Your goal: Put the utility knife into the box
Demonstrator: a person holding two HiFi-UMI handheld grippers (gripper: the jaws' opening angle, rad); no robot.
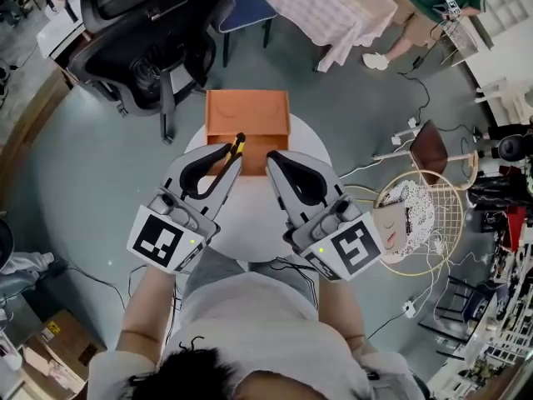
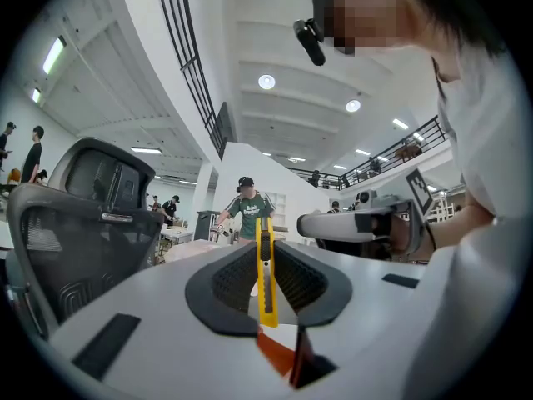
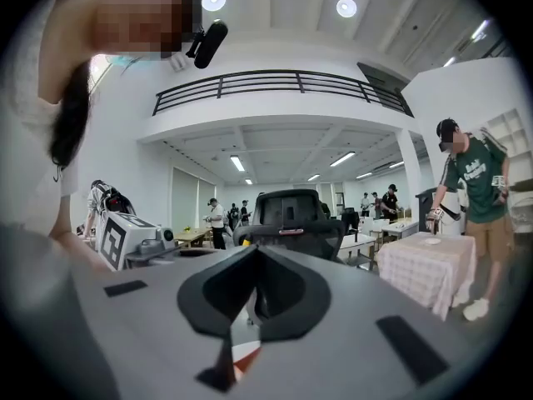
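left gripper [image 1: 234, 153] is clamping the utility knife [image 2: 266, 273] near the orange box [image 1: 247, 115] (right gripper [image 1: 271, 160] is resting closed, empty).

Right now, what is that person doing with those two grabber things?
A person holds a gripper in each hand over a small white table. The left gripper has its fingers shut on a yellow utility knife, right by the orange box on the table. The knife is not in the box yet. The right gripper is beside it, fingers together, holding nothing.
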